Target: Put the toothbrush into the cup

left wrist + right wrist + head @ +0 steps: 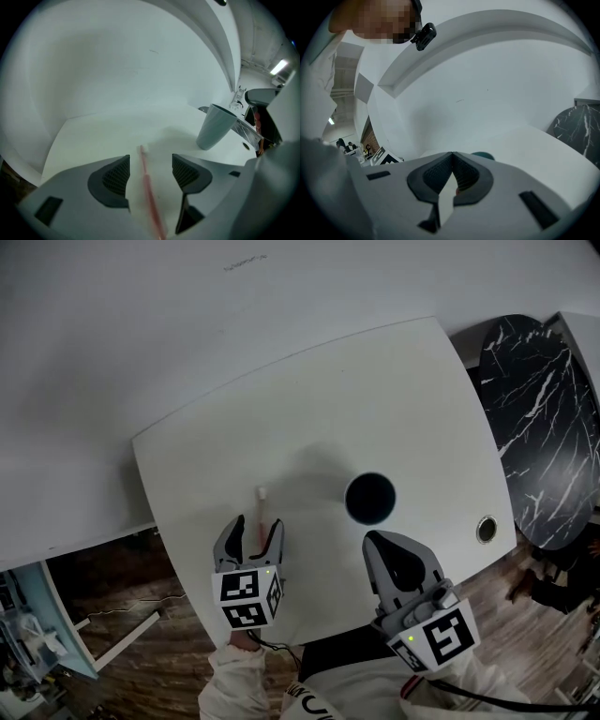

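A pink toothbrush with a white head lies flat on the white table, left of the cup. My left gripper is lowered over it, tilted downward. Its jaws are open, one on each side of the handle, and the pads do not press on it. In the left gripper view the toothbrush runs up the gap between the jaws of the left gripper. The teal cup stands upright. My right gripper hovers just before the cup, shut and empty; only the cup's rim shows over its jaws.
A round cable hole sits near the table's right front corner. A black marble table stands close on the right. A white wall lies behind the table, and wooden floor shows at the lower left.
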`<action>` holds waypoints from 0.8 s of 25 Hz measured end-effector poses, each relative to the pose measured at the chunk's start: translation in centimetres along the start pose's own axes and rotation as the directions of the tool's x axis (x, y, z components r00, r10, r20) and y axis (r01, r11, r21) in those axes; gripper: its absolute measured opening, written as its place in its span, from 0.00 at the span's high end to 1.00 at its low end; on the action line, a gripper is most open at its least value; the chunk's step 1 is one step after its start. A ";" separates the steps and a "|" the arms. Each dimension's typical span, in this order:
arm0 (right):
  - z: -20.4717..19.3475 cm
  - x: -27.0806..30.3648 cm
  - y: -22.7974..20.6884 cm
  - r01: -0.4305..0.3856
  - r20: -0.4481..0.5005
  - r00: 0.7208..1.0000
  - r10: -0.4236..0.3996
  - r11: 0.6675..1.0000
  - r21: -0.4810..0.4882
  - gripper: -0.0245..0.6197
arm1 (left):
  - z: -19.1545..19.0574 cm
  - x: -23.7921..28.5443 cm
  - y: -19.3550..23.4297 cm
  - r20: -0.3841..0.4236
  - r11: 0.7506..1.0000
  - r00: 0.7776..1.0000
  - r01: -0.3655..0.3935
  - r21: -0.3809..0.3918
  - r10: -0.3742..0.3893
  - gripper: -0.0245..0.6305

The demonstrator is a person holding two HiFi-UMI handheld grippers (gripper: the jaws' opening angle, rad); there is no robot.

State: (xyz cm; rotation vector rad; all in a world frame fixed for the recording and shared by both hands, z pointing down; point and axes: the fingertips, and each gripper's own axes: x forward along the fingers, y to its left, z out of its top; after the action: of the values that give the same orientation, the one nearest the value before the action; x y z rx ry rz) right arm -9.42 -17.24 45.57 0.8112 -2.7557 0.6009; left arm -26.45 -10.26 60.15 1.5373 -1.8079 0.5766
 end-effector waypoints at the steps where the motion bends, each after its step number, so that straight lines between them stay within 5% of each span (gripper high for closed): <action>1: -0.1 0.0 0.0 0.003 -0.001 1.000 -0.002 1.000 0.005 0.96 | -0.2 0.3 0.1 -0.015 1.000 1.000 0.002 -0.001 -0.002 0.52; 20: -0.7 -0.1 -1.5 0.028 -0.002 1.000 -0.027 0.999 0.046 0.96 | -2.8 1.9 0.8 -0.217 1.000 0.976 -0.003 -0.027 -0.003 0.80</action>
State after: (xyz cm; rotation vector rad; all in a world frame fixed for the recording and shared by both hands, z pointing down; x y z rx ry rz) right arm -8.40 -18.02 46.67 0.8571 -2.7345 0.6615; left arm -26.74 -9.40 63.53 1.3981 -1.6428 0.6899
